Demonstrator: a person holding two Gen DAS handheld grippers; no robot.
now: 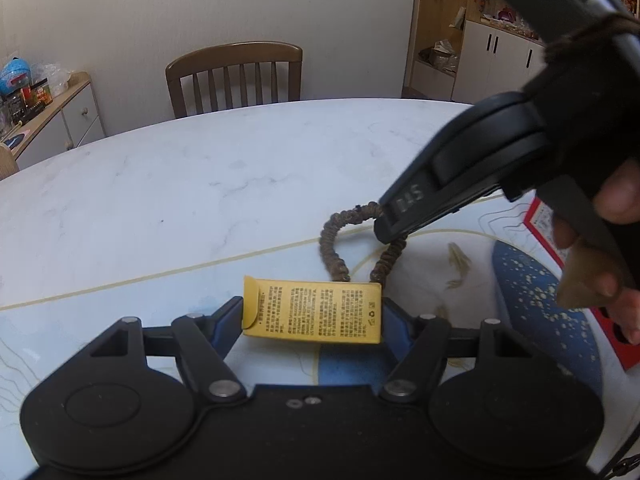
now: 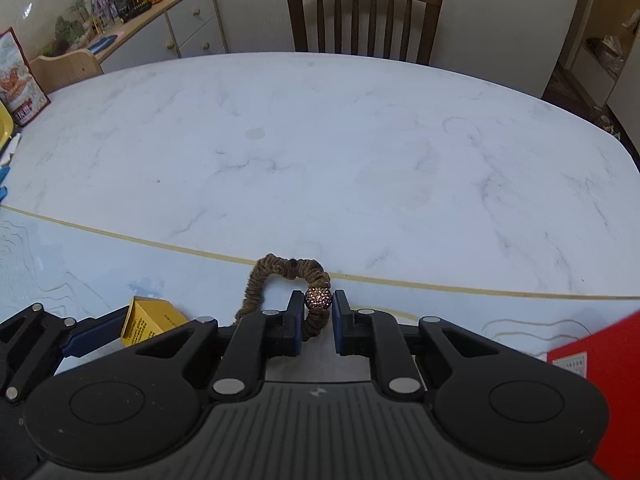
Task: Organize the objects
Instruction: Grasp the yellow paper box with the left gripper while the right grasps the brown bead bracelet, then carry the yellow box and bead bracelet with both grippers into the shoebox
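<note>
L gripper (image 1: 312,316) is low and roughly level over the tabletop, jaws set wide and clamped on the ends of the yellow box (image 1: 316,314), both blue pads touching it. R gripper (image 2: 316,312) comes in from the right, tilted nose-down, jaws nearly closed either side of the beaded part of the brown hair tie (image 2: 288,280); pads look just shy of contact, can't confirm a firm pinch from the wrist cam. R hand (image 1: 604,240) shows in the L cam, fingers wrapped round the handle, dark fuzzy sleeve above.
</note>
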